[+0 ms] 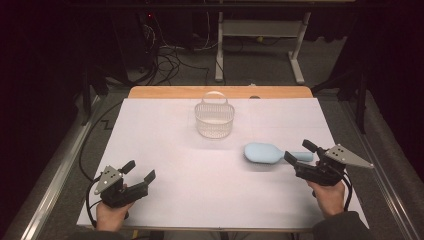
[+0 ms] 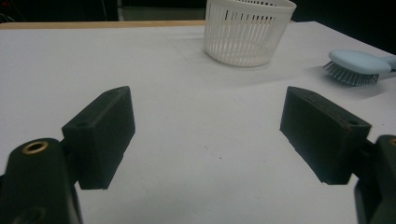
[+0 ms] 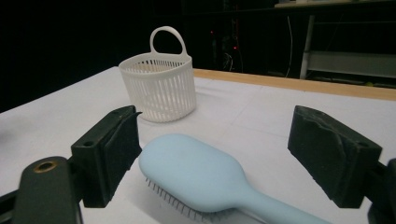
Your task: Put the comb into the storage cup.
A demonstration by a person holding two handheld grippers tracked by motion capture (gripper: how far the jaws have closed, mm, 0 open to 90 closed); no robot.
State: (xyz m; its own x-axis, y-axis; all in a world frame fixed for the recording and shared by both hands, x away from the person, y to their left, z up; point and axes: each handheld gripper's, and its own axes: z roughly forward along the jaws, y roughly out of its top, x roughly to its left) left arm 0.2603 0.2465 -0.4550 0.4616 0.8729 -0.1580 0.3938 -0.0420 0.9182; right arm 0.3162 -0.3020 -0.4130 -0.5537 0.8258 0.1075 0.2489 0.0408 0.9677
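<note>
- The table, covered in white, fills the middle of the high view. As I judge it, the job is to get the hairbrush into the basket, and nothing of that is done yet.
- The white slatted basket stands upright at upper centre of the high view, with nothing visible in it and well apart from both my grippers.
- The pale blue hairbrush lies bristles down on the table at centre right, untouched and near the basket; its handle points toward the right edge.
- My right gripper sits at the brush's handle end, jaws wide apart. In the right gripper view the brush lies between them, not yet gripped.
- My left gripper rests low at lower left, jaws apart on nothing, pointing toward the basket.
- Left to do, I reckon: clamp, lift, carry, drop in.
</note>
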